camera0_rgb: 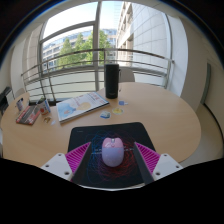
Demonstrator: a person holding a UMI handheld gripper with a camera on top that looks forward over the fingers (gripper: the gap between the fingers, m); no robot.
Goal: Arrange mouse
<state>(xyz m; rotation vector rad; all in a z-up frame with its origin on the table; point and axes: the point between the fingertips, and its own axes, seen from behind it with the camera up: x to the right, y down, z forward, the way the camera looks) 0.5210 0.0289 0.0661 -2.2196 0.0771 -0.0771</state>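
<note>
Gripper (112, 163) spread wide, white mouse (113, 151) sitting between fingers, gap either side, not pinched. Mouse on black mousepad (90, 136) at near edge of round wooden table (165, 115). Dark cylinder (112, 80) at far edge.

The mouse (113, 152) sat on a mouse pad (112, 135) between the open gripper (113, 160) fingers, with a tumbler (112, 80) beyond it and an open book (80, 105) to the tumbler's left on the table (165, 115).

One mouse (113, 151), one mousepad (110, 140), one dark tumbler (112, 80), one open book (81, 106).
</note>
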